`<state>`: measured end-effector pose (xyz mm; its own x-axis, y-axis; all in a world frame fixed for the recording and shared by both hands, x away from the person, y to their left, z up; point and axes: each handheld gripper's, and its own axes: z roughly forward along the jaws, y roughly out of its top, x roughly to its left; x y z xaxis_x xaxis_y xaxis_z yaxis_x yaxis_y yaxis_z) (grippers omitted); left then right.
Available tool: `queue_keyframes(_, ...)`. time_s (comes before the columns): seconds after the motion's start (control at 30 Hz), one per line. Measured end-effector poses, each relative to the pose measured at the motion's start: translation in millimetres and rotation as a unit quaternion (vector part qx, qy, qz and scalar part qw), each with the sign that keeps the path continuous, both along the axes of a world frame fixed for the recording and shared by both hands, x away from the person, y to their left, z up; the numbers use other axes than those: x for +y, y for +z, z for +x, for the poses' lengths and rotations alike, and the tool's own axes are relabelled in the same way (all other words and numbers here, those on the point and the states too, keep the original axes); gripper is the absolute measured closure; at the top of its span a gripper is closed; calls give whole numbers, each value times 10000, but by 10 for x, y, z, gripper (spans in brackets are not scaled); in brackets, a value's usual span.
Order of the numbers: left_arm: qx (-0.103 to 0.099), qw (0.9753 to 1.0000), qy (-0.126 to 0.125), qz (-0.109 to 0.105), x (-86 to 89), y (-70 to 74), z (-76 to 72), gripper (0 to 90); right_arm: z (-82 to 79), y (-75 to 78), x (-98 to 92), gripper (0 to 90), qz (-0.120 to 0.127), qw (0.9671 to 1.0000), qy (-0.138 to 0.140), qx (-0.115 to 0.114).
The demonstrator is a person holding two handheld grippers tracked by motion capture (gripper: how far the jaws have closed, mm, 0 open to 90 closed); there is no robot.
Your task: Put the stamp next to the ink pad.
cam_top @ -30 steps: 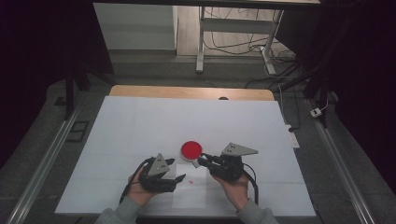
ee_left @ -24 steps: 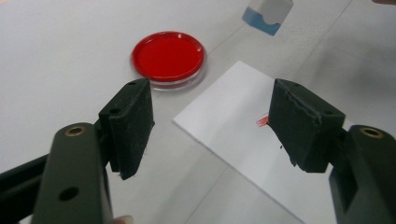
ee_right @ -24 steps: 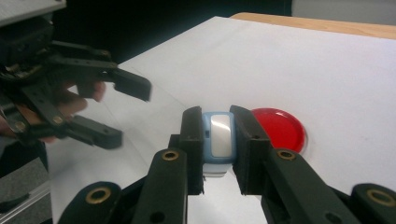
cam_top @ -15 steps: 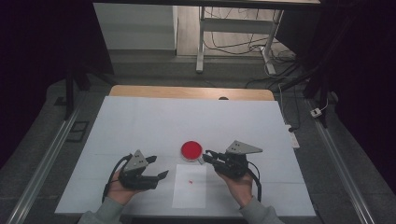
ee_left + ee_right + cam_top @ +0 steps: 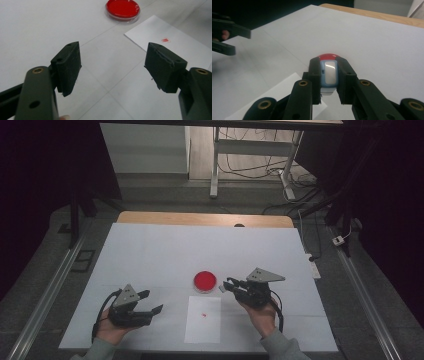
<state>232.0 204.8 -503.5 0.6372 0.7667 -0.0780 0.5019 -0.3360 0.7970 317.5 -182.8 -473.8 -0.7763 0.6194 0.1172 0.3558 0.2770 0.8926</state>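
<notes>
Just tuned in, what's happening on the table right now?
The right gripper is shut on a small blue-and-white stamp-like block, held just beside the red dish. The left gripper is open and holds nothing, off to the left of the white sheet. That sheet lies in front of the dish and carries one small red mark.

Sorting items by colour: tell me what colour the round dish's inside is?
Red, under a clear rim; the round dish shows best in the left gripper view.

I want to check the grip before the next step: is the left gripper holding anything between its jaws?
No, the left gripper has its jaws wide apart with bare white table between them.
</notes>
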Motion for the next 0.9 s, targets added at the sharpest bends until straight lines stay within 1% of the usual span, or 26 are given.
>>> queue_keyframes(0.03,3,10000,25,11,14,-7,-10,294,14,-3,-10,751,-25,10000,-36,-4)
queue_keyframes(0.17,21,10000,38,60,67,-35,-29,291,80,-23,-47,751,-253,9996,-156,-18)
queue_keyframes(0.33,49,9999,90,74,109,-64,-38,289,185,-63,-29,750,-593,9980,-197,-59)
queue_keyframes(0.37,46,9999,100,74,117,-67,-37,288,207,-63,-18,750,-676,9975,-204,-40)
queue_keyframes(0.43,53,9999,123,71,131,-71,-37,288,254,-78,12,750,-723,9972,-210,-34)
queue_keyframes(0.47,56,9999,125,67,137,-74,-37,288,284,-86,26,751,-801,9966,-195,-23)
queue_keyframes(0.53,62,9999,144,63,142,-79,-38,285,343,-104,61,750,-941,9954,-182,63)
queue_keyframes(0.63,68,9998,152,65,148,-81,-35,283,410,-140,108,750,-968,9951,-189,102)
queue_keyframes(0.77,68,9998,150,74,149,-85,-31,281,440,-171,154,750,-1221,9922,-208,131)
queue_keyframes(0.9,59,9999,138,85,141,-86,-30,280,465,-199,168,749,-1279,9914,-220,180)
